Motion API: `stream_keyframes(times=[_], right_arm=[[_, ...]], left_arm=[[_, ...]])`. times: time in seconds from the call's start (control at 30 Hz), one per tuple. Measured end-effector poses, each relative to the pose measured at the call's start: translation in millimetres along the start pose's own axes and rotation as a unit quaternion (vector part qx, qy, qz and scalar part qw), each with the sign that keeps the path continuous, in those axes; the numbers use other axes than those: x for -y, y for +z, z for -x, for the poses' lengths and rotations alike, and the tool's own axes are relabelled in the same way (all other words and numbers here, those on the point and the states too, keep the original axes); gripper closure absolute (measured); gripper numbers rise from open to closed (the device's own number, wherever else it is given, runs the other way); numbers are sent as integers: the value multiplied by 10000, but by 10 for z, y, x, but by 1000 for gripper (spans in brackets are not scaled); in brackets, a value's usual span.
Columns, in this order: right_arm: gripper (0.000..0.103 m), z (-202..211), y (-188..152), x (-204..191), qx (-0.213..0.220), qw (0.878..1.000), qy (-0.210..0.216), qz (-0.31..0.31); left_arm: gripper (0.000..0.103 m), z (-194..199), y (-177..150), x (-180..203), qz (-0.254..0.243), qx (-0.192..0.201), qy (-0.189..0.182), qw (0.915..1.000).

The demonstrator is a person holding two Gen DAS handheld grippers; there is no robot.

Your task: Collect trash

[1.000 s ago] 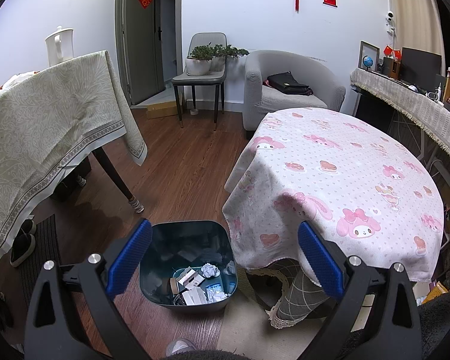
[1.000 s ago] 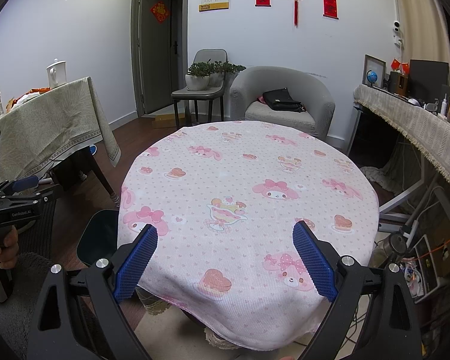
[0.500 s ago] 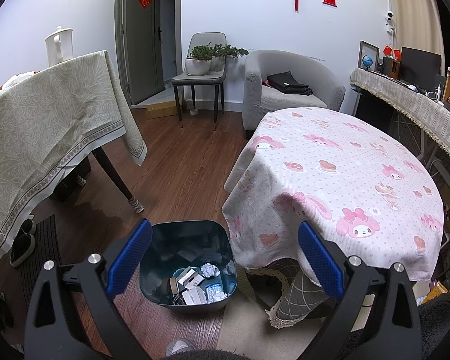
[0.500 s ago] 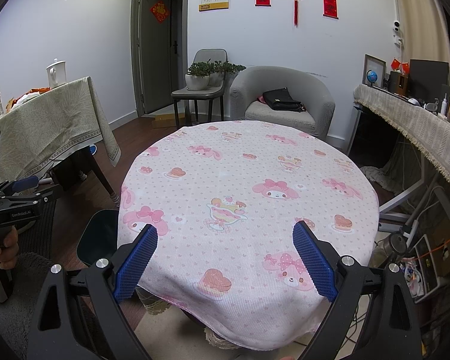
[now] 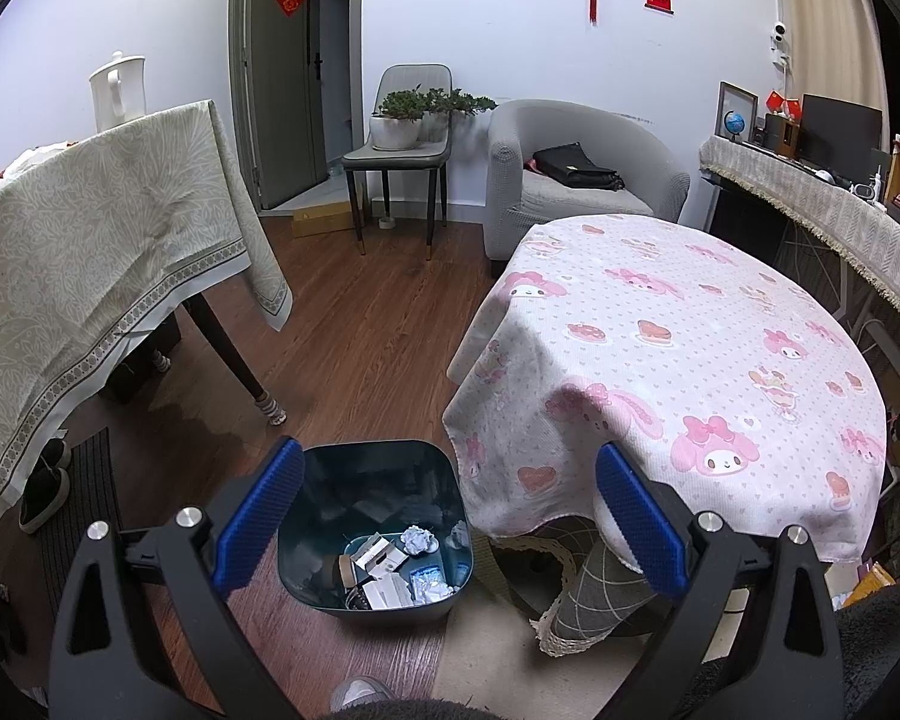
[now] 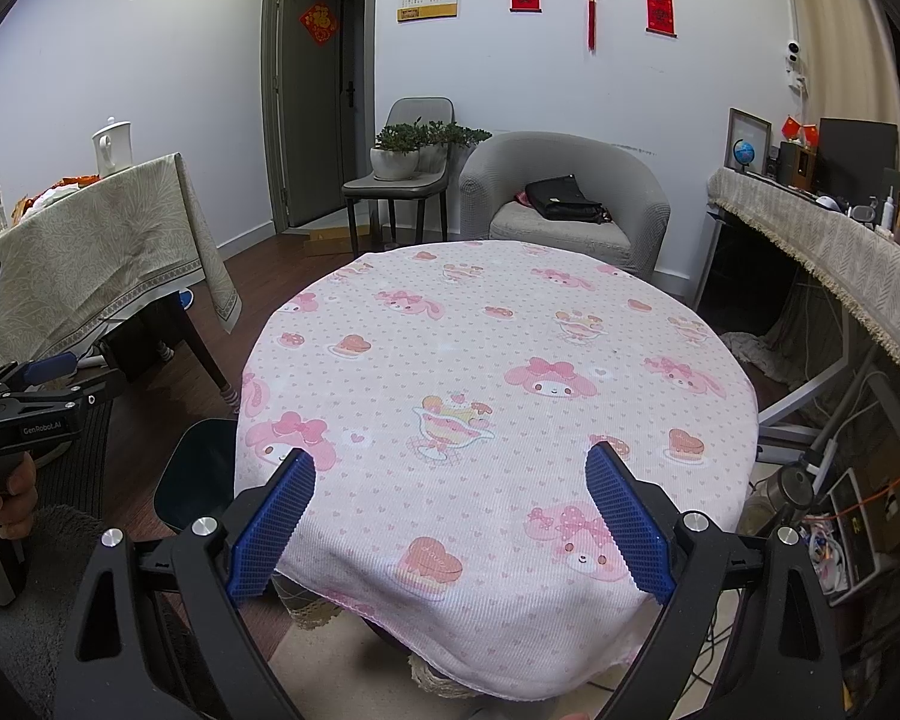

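Observation:
A dark teal trash bin stands on the wood floor beside the round table, with crumpled paper and small white boxes in its bottom. My left gripper hangs open above the bin, nothing between its blue pads. The round table with a pink cartoon cloth fills the right wrist view, and no trash shows on it. My right gripper is open over the table's near edge and holds nothing. The bin's rim peeks out left of the table there.
A second table with a beige cloth stands to the left, a white kettle on it. A grey armchair and a chair with a potted plant stand at the back. A long desk runs along the right. Shoes lie on a mat.

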State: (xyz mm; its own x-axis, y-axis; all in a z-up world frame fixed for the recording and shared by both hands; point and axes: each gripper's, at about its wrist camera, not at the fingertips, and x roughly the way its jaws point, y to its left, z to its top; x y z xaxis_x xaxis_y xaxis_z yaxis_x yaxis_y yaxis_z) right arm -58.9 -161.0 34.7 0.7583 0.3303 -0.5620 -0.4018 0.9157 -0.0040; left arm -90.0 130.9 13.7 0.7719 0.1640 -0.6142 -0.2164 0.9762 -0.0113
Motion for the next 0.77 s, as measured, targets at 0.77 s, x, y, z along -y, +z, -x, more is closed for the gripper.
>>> stream_keyframes(times=[0.77], right_arm=[[10,2,8,1,-7,10000,1,-12]], left_arm=[[4,-20,-46,1,100,-80,41,9999]])
